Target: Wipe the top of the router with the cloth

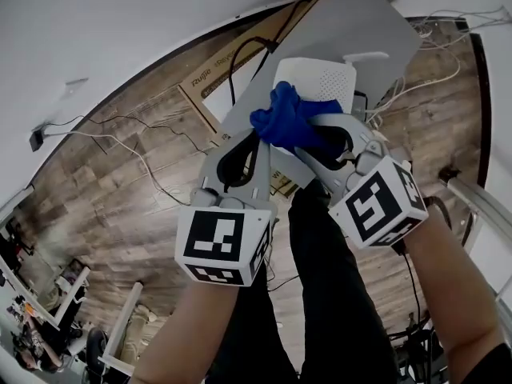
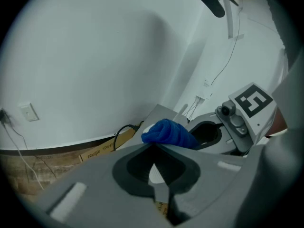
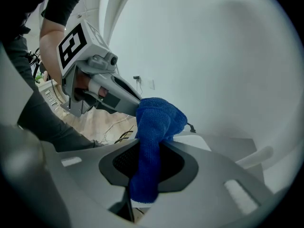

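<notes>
The white router (image 1: 318,77) lies on a grey tabletop (image 1: 364,18), one antenna (image 1: 365,56) flat beside it. A bunched blue cloth (image 1: 290,118) hovers at the router's near edge. My right gripper (image 1: 314,134) is shut on the cloth (image 3: 152,146), which hangs down through its jaws. My left gripper (image 1: 259,134) is shut with its tips (image 2: 153,144) right at the cloth's (image 2: 168,133) left edge, apparently pinching it. In the right gripper view the left gripper's tip disappears behind the cloth. The router's top is partly hidden by the cloth.
A brown cardboard box (image 1: 210,77) lies left of the table, with a black cable (image 1: 240,54) over it. Thin cables (image 1: 120,130) trail across the wooden floor. The person's dark trouser legs (image 1: 336,294) stand below the grippers. A white wall with a socket (image 2: 29,112) is behind.
</notes>
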Demonstrator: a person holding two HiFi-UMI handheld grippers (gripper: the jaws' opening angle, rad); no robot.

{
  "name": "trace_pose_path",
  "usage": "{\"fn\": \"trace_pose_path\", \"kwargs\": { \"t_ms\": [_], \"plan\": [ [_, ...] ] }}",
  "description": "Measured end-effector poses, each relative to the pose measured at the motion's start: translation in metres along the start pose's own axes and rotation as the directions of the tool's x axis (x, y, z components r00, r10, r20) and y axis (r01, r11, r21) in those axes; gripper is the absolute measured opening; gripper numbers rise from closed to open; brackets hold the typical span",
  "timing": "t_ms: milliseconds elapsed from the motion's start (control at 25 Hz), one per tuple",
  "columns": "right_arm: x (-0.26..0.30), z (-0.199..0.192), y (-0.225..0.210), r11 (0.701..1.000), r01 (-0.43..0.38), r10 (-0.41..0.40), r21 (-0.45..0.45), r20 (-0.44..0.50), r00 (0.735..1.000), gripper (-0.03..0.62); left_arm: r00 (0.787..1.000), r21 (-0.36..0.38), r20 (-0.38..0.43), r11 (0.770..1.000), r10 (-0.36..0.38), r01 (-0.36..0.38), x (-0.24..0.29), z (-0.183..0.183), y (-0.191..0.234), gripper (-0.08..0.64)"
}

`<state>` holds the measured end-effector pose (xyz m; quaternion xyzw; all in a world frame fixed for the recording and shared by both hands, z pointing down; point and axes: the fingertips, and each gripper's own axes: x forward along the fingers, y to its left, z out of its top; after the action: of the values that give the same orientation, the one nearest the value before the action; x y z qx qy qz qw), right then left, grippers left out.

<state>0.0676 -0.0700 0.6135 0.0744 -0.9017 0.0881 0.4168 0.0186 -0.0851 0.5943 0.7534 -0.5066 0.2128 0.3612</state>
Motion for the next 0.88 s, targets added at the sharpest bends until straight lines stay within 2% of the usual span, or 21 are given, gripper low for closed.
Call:
{"fn": "trace_pose_path", "kwargs": {
  "t_ms": [360,640,760,880],
  "plan": [
    [0.022,-0.003,0.025,0.986,-0.139,0.132,-0.096,-0.076,0.988,0.114,0.999,-0.041,-0.032,0.999,0.007,-0.008,-0.004,-0.021,0.016,0.000],
    [0.036,-0.002,0.035,0.946,-0.252,0.221,-0.202,-0.164,0.961,0.114,0.998,-0.095,-0.052,0.995,0.025,-0.029,-0.009,-0.041,0.033,0.000],
    [0.038,-0.001,0.033,0.931,-0.294,0.253,-0.215,-0.196,0.947,0.114,0.999,-0.106,-0.045,0.994,0.026,-0.030,-0.005,-0.041,0.037,0.000],
    [0.041,0.004,0.023,0.930,-0.301,0.257,-0.213,-0.209,0.943,0.115,0.999,-0.110,-0.023,0.993,0.031,-0.034,-0.001,-0.032,0.042,0.000]
  ]
}}
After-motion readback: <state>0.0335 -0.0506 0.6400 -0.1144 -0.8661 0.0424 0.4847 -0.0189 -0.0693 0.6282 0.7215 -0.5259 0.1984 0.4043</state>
